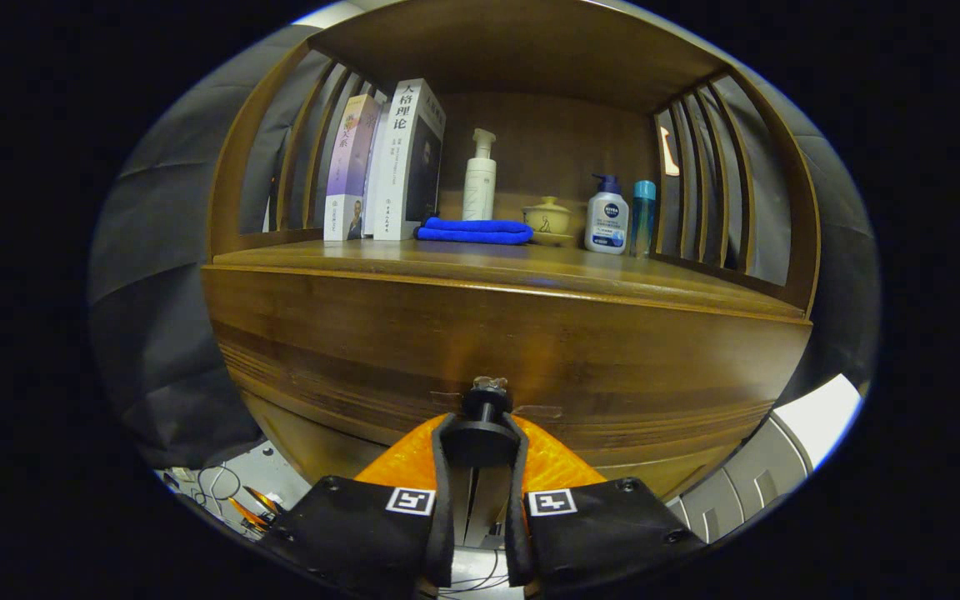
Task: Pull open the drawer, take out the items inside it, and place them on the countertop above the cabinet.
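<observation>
Drawer [413, 350] shut, front flush. Gripper [480, 446] level, straight on, fingers [443, 467] narrowed onto the one round knob [480, 437], one each side, gripping it. On the tabletop [613, 279] above: three books [384, 162] upright, one folded blue cloth [474, 231], three bottles [480, 179], one lidded cup [548, 218]. Drawer contents hidden.
</observation>
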Tool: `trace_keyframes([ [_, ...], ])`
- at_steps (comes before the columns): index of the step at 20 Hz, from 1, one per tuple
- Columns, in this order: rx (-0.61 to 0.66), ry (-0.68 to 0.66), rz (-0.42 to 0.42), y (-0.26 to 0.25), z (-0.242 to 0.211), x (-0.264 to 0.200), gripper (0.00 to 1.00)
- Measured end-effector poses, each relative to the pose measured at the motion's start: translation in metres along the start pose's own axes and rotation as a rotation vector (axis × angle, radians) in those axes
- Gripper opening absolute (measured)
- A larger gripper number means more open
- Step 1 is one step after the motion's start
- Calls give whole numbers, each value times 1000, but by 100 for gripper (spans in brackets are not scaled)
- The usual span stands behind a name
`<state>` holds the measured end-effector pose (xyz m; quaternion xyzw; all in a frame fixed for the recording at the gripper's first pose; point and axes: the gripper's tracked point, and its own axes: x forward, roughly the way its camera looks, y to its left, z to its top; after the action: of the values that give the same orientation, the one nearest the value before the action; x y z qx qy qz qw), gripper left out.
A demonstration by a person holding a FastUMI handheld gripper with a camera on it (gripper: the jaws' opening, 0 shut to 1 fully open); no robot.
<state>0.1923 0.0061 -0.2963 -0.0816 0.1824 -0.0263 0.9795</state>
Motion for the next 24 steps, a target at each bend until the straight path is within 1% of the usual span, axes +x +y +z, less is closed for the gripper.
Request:
trace_keyframes([
  [6,17,22,-5,0,0,0,27],
  [9,6,21,-7,0,-2,-10,27],
  [16,-82,20,4,5,-18,-57,27],
  [24,-70,20,29,10,-35,-102,27],
])
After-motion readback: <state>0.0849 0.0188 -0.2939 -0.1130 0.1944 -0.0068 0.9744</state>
